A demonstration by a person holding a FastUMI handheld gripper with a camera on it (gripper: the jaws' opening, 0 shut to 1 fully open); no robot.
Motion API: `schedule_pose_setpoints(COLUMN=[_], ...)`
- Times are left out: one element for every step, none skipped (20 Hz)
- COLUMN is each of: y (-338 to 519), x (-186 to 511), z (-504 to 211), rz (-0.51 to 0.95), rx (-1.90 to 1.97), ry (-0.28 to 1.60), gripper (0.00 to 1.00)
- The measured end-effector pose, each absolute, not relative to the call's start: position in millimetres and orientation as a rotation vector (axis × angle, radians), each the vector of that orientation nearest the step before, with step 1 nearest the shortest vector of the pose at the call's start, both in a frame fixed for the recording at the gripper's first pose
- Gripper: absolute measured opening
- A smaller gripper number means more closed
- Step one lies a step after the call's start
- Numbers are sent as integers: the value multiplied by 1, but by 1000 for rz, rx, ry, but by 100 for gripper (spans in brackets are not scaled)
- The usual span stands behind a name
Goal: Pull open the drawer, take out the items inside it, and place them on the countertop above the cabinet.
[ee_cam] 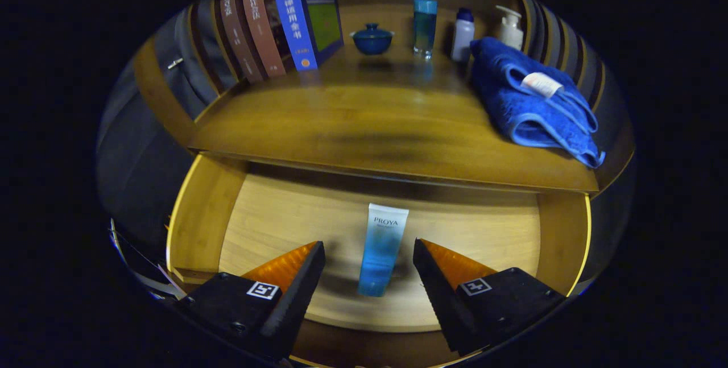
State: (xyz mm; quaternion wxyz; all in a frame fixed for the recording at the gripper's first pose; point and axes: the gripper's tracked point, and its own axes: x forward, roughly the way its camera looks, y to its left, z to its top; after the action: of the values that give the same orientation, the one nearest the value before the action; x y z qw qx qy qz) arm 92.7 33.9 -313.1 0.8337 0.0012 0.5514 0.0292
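Inside the pulled-open light wooden drawer [210, 226], a blue-and-white plastic squeeze tube [381, 249] is seen lying flat. The gripper [368, 263] is held above it, fingers spread wide on either side, nothing grasped.

Dim, warm light; soft shadows; edges bend, perhaps slightly blurred there.

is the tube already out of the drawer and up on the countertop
No, the tube lies flat on the floor of the open drawer, between the fingers of the open gripper.
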Motion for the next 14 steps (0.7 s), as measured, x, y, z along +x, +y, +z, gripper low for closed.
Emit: schedule_pose_setpoints(y=[32,29,33,30,27,24,25,28,29,33,31,26,24,25], x=[91,89,89,90,90,85,82,79,76,71,67,66,70,68], z=[-322,-328,-333,-337,-341,-342,-346,-352,-355,-357,-360,-366,-370,-366], rz=[59,47,46,26,13,2,1,3,2,6,0,-17,-28,-27], rx=[-8,-14,18,34,44,49,51,51,52,58,50,34,43,43], ry=[1196,1240,1268,1290,1314,1341,1371,1399,1421,1444,1469,1494,1486,1496], gripper=[99,99,99,100,100,100,98,93,88,85,83,75,67,59])
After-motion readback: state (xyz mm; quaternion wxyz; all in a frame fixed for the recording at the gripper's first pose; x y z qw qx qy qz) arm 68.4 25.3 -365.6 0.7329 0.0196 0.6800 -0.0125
